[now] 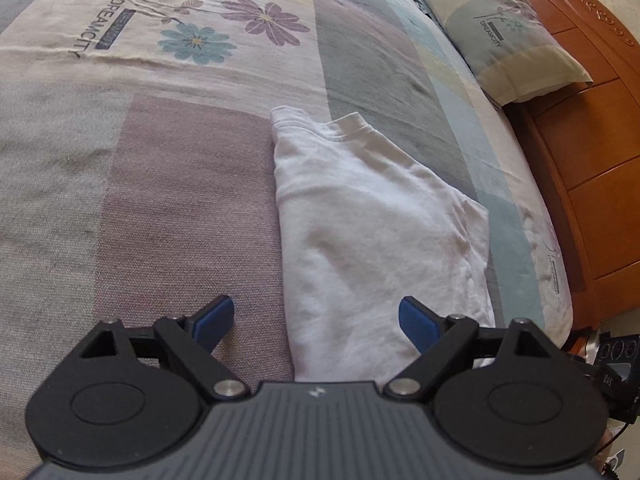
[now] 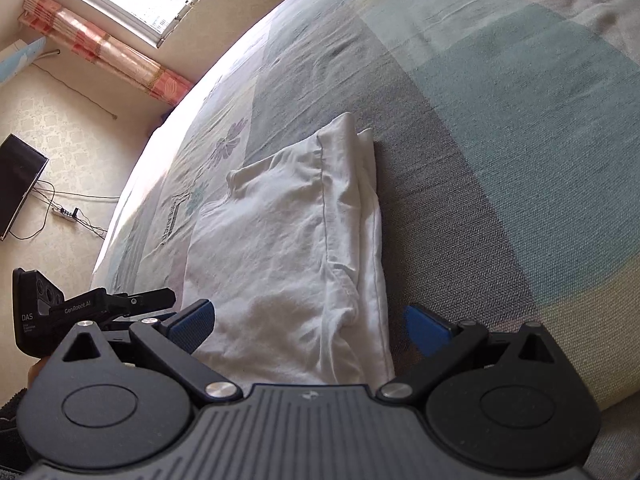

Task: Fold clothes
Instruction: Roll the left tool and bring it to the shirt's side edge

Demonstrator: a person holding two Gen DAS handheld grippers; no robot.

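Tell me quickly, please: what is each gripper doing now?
Left gripper: open, holding nothing, above the white shirt.
Right gripper: open, holding nothing, above the same shirt.

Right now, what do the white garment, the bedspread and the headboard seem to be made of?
White T-shirt: soft matte knit, probably cotton; ribbed collar, soft creases.
Bedspread: coarse woven fabric, visible weave, printed flowers.
Headboard: orange-brown wood or veneer, semi-gloss, with carved trim.

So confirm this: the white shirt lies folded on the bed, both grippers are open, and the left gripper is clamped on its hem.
One thing is wrong: the left gripper holds nothing. The left wrist view shows it open over the shirt. The shirt does lie folded on the bed, and the right gripper is open.
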